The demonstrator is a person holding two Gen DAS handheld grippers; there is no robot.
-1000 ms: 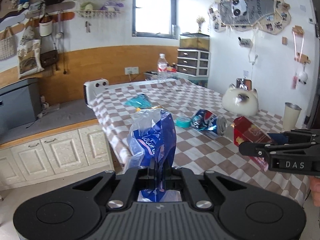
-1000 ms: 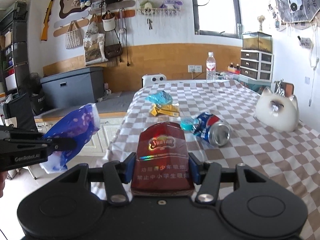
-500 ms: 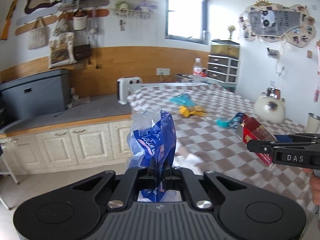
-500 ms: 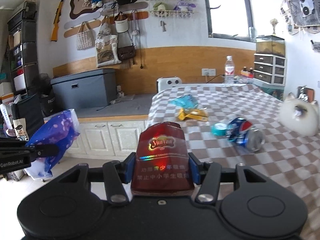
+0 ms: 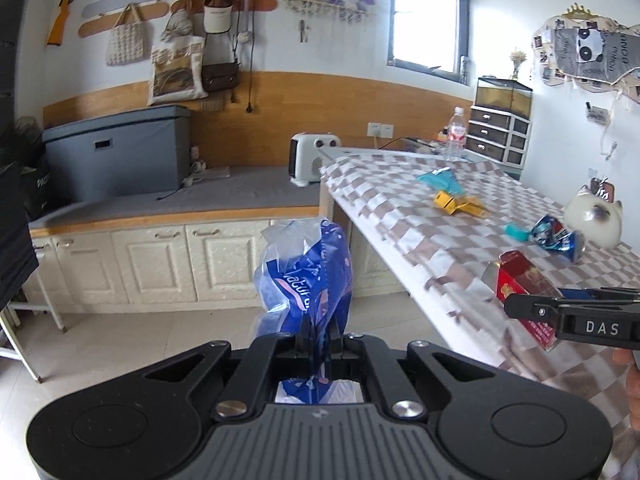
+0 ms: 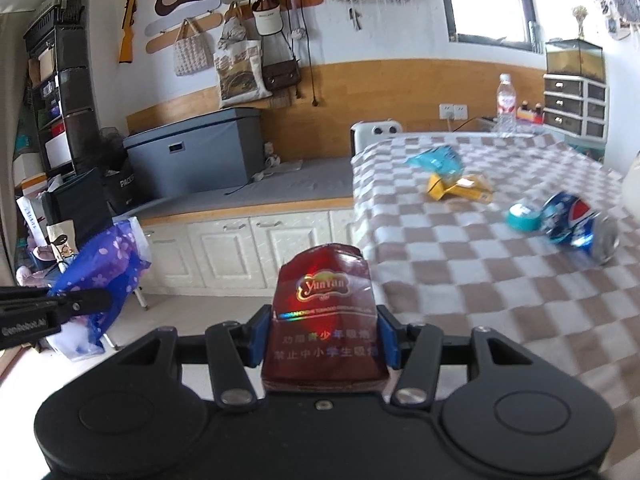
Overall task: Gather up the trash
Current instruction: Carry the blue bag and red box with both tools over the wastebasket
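Blue plastic bag (image 5: 306,280) is pinched between the clenched jaws of the left gripper (image 5: 318,344); it stands crumpled above the jaws, translucent at the top, white "natur…" lettering partly readable, pale flower print seen from the right wrist view. Red cigarette pack (image 6: 326,316) is clamped upright between the blue pads of the right gripper (image 6: 325,334); gold "YunYan" logo, holographic strip, Chinese warning text below. Right of and beyond the right jaws, on the checkered tablecloth (image 6: 460,280): crushed Pepsi can (image 6: 576,228), teal cap-like item (image 6: 522,216), yellow wrapper (image 6: 460,188), teal wrapper (image 6: 434,160). "DAS" is read on the right gripper's side.
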